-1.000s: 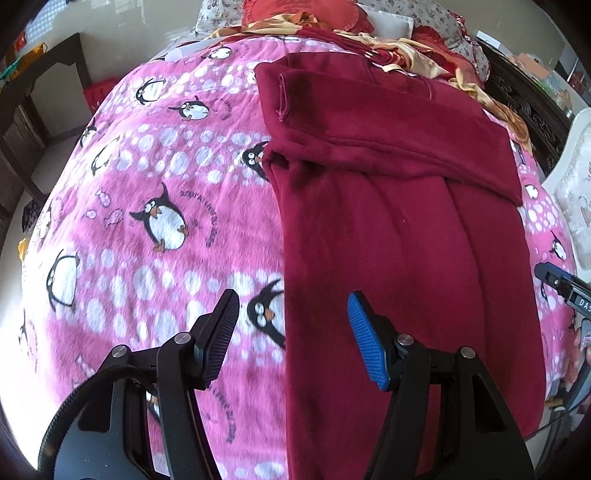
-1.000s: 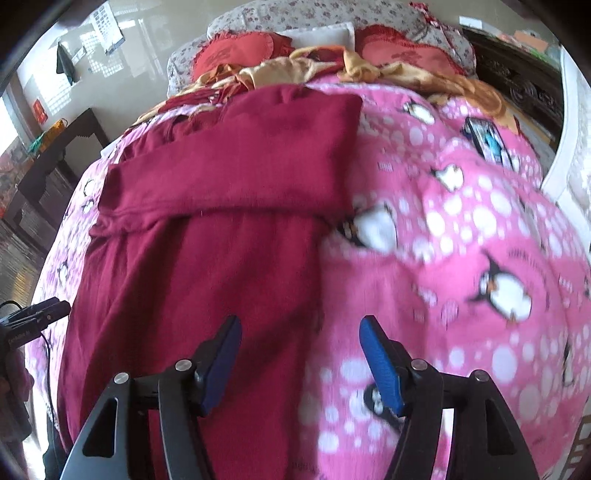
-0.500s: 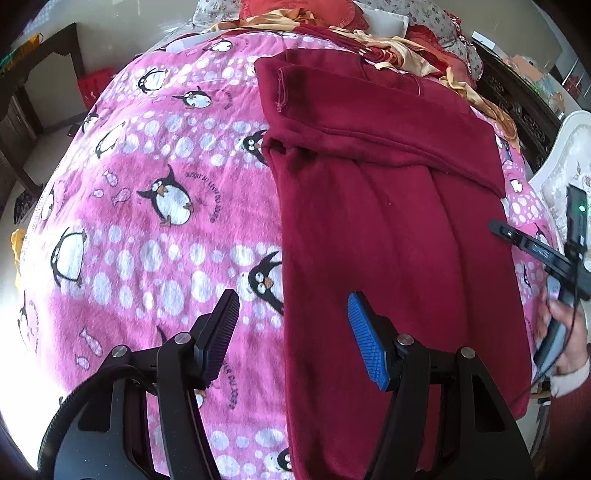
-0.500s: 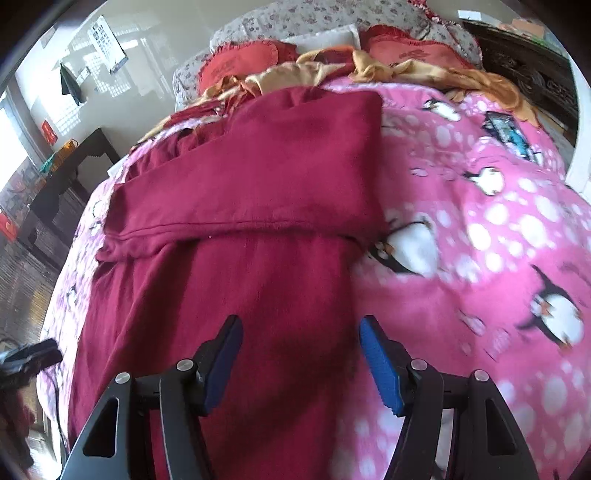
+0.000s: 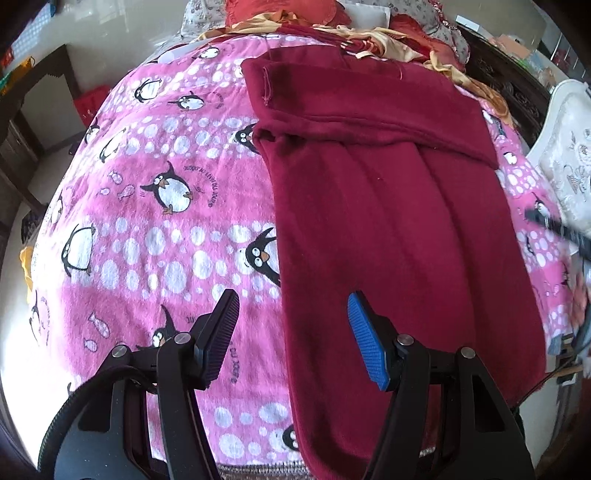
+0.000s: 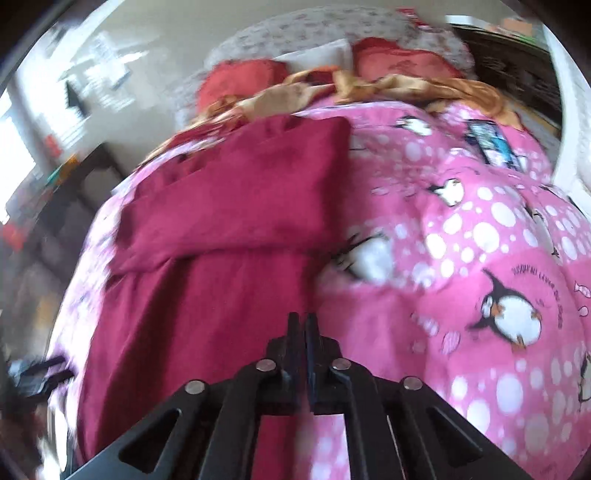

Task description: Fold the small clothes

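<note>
A maroon fleece garment [image 5: 369, 221] lies flat on a pink penguin blanket [image 5: 147, 221], its top part folded down over the rest. My left gripper [image 5: 291, 332] hovers open over the garment's lower left edge. One pad is above the blanket and the blue pad is above the cloth, with nothing pinched. In the blurred right wrist view my right gripper [image 6: 303, 321] is closing. Its jaws are almost together above the right edge of the garment [image 6: 203, 277], and I see no cloth between them.
Red pillows [image 5: 280, 7] and golden cloth [image 6: 406, 85] are heaped at the head of the bed. Dark wooden furniture [image 5: 33, 96] stands to the left and a white chair [image 5: 565, 147] to the right. A phone-like object [image 6: 491, 142] lies on the blanket [image 6: 480, 258].
The right gripper's jaws went from wide apart to nearly together, and its view drew back from the garment and blurred. The left gripper stayed open over the garment's left edge.
</note>
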`<state>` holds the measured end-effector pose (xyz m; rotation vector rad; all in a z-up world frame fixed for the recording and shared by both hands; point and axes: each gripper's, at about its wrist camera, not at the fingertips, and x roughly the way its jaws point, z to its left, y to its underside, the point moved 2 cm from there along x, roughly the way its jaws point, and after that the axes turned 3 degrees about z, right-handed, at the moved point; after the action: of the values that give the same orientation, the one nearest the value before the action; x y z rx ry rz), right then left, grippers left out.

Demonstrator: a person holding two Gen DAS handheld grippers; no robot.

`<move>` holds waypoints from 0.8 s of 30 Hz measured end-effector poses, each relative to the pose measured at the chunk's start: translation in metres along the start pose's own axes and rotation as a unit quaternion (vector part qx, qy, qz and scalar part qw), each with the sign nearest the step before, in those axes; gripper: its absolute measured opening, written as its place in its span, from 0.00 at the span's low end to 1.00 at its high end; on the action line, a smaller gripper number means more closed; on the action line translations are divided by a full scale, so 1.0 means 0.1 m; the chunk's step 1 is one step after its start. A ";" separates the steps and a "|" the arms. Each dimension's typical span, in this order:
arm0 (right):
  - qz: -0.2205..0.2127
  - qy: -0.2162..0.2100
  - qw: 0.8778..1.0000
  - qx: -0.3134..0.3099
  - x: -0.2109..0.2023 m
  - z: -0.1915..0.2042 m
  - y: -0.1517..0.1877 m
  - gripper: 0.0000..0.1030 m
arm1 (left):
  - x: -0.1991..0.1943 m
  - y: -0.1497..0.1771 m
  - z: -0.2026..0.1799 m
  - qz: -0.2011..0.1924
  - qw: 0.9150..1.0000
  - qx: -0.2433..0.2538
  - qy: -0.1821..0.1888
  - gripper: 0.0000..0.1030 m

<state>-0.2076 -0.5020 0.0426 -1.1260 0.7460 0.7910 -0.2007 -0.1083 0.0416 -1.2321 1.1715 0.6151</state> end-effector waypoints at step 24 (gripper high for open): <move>0.093 -0.101 0.990 -0.018 -0.39 0.35 1.41 0.58 | -0.04 0.45 0.05 0.075 0.995 -0.002 0.062 0.60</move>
<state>-0.3433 -0.4427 0.0169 -0.9992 0.6739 1.0637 -0.2394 -0.0896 0.0272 -1.2067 1.3753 0.6593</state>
